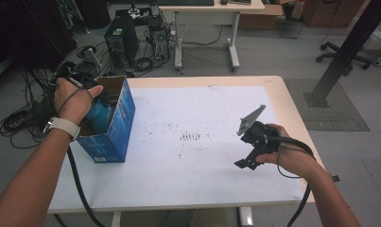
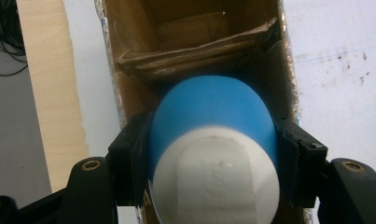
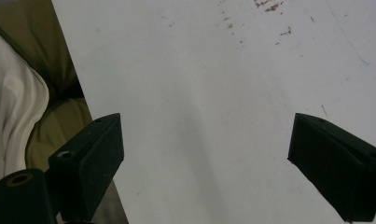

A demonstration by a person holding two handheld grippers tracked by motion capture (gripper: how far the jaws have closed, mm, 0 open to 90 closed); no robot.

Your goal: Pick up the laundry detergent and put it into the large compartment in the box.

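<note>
One blue, round-ended plastic bottle with a white base (image 2: 213, 140) hangs nose-down in the mouth of the open blue cardboard box (image 1: 117, 127), long axis along the box's depth, clenched in the left gripper (image 2: 213, 163). The right gripper (image 3: 204, 158), released, hovers over the white table (image 1: 202, 113), well apart from the box.

Blue bottle (image 2: 213, 112) smooth matt plastic; box (image 2: 195, 51) raw corrugated cardboard inside; table (image 3: 223, 93) matt white, stained.

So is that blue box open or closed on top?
Open. The blue box has no lid over it, and the left gripper holds a blue bottle in its bare cardboard opening.
</note>
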